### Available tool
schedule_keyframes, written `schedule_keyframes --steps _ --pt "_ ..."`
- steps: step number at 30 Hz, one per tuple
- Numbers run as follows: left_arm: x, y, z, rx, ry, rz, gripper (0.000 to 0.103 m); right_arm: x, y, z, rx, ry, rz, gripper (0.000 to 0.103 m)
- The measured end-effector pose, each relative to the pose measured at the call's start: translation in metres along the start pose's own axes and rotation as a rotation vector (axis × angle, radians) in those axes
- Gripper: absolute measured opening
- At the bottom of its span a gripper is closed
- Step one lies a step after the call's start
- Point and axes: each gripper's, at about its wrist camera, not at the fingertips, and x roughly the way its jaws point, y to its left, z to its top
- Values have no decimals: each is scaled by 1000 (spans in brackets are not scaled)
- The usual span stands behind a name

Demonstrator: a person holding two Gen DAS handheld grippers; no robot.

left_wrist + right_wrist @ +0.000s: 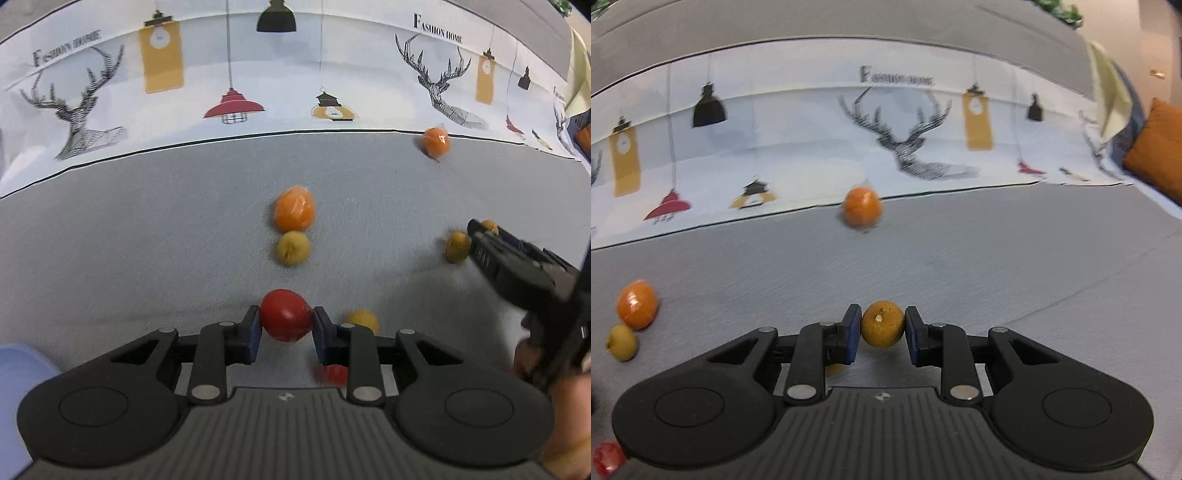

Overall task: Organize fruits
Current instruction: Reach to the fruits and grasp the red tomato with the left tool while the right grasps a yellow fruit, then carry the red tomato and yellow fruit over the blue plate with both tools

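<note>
On grey sofa seat (147, 240): left gripper (286, 319) clamps red fruit (285, 314); right gripper (882, 326) clamps brown fruit (882, 324); oranges (294, 208) and other fruits scattered, sorting seems barely begun, no container visible

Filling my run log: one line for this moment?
left hand-held gripper: shut on red fruit | right hand-held gripper: shut on brown fruit | oranges loose
</note>
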Motion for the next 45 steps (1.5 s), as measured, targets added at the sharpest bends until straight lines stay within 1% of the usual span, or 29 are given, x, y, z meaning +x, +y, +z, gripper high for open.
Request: schedule_keyframes --steps 3,5,8,10,12,19,22,26,30,32,36,41,45 --pt "-22 11 -11 -19 -2 -5 32 -8 -10 2 33 -19 -33 26" --pt "-43 19 -19 -27 -17 -8 33 -22 -17 5 55 -43 -50 26" --pt "-77 33 -31 -39 -38 -5 33 -52 -23 13 89 -76 -33 26" --pt "-98 42 -37 -44 -55 3 33 -76 -20 17 86 -101 7 26" --pt "-122 53 -45 -52 -76 6 33 -110 -11 15 48 -118 63 26" --pt "-200 93 -83 -77 -97 19 33 -223 26 5 -24 -92 278 27" --pt "-229 110 -104 -84 -106 19 33 -274 49 -3 -66 -78 365 27" --pt "-268 127 -137 -76 -132 27 33 -339 79 -17 -118 -33 486 27" --pt "-298 144 -167 -113 -135 20 33 -393 103 -33 -157 24 597 27" --pt "-312 152 -180 -134 -155 21 33 -415 113 -41 -168 51 623 27" --pt "-336 164 -204 -146 -182 43 33 -454 127 -58 -205 34 657 27" --pt "-354 180 -227 -193 -196 67 33 -482 138 -71 -288 17 690 27" --pt "-364 191 -238 -229 -217 77 33 -493 146 -76 -331 11 704 27"
